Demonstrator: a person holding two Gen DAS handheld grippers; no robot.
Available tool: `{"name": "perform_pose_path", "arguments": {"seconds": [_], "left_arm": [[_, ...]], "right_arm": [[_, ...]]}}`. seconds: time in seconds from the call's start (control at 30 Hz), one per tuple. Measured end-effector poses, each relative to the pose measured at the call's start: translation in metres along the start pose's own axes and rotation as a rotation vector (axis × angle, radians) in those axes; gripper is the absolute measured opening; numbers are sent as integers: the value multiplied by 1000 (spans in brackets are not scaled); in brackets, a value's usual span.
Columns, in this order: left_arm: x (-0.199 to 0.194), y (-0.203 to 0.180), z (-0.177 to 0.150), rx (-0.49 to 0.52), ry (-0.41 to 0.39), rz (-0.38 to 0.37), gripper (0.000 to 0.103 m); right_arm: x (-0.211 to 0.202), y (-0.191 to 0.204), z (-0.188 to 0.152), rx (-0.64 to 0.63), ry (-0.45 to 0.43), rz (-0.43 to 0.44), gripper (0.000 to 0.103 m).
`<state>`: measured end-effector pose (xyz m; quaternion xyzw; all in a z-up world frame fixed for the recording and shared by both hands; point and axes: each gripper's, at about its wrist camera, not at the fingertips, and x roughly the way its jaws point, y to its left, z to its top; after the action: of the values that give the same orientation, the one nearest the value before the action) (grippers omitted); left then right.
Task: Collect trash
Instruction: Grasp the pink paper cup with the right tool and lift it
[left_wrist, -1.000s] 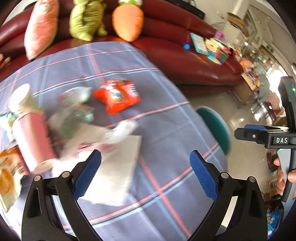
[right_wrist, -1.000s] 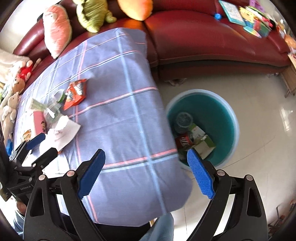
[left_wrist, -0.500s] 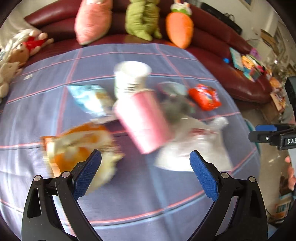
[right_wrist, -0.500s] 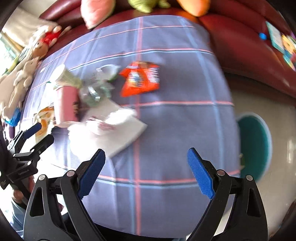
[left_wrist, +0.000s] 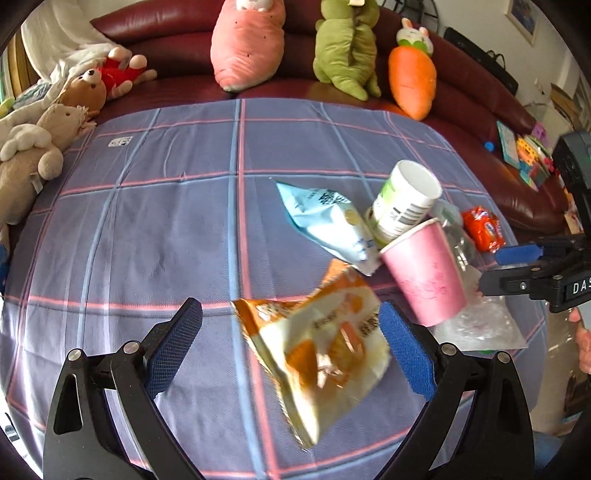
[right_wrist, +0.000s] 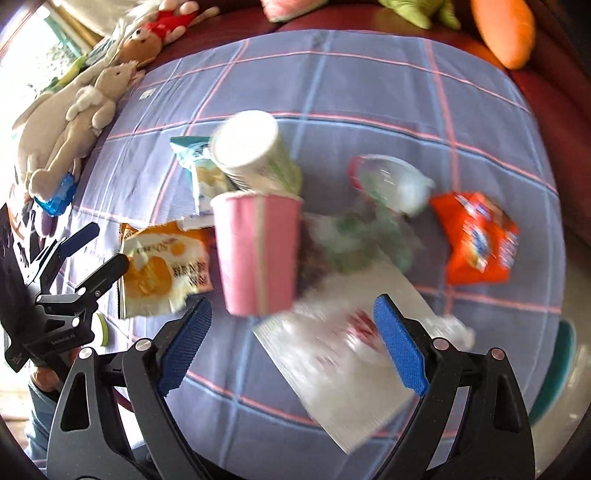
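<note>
Trash lies on a table with a purple plaid cloth (left_wrist: 166, 229). An orange-and-white snack bag (left_wrist: 317, 350) lies between the fingers of my open left gripper (left_wrist: 288, 347); it also shows in the right wrist view (right_wrist: 166, 273). Beside it are a pink paper cup (left_wrist: 428, 273), a white-green cup (left_wrist: 406, 203), a light blue bag (left_wrist: 328, 221) and a red snack bag (left_wrist: 484, 229). My open right gripper (right_wrist: 291, 347) hovers over a clear plastic wrapper (right_wrist: 340, 362), near the pink cup (right_wrist: 258, 251). The red bag (right_wrist: 476, 240) lies to the right.
A dark red sofa (left_wrist: 461, 103) with plush toys (left_wrist: 247, 40) curves behind the table. More soft toys (right_wrist: 66, 114) lie at the table's left edge. The teal trash bin's rim (right_wrist: 554, 373) shows past the table's right edge. A clear plastic container (right_wrist: 391, 181) lies among the trash.
Both grippers swung left from the bin side toward the trash pile. The left gripper now frames the orange snack bag; the right is over the clear wrapper. Both stay open.
</note>
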<state>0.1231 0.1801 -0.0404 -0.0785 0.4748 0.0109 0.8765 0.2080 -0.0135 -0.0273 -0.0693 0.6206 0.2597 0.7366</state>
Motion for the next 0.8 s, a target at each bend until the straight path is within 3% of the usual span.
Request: {"name": "perform_pose_path", "arguments": {"seconds": [0.07, 0.27, 0.33, 0.37, 0.4, 0.8], "left_arm": [[7, 0, -1, 5, 15, 5, 96], [16, 8, -1, -2, 32, -4, 96], [17, 8, -1, -4, 36, -3, 96], [18, 9, -1, -5, 37, -3, 96], [18, 9, -1, -6, 37, -3, 96], [7, -19, 8, 41, 7, -11, 96]], "right_arm": [[11, 6, 8, -4, 17, 8, 80], [43, 16, 25, -13, 67, 37, 79], [51, 17, 26, -11, 83, 50, 71], [56, 17, 26, -7, 94, 58, 60], [58, 16, 26, -5, 98, 69, 59], [-4, 6, 1, -27, 23, 34, 56]]}}
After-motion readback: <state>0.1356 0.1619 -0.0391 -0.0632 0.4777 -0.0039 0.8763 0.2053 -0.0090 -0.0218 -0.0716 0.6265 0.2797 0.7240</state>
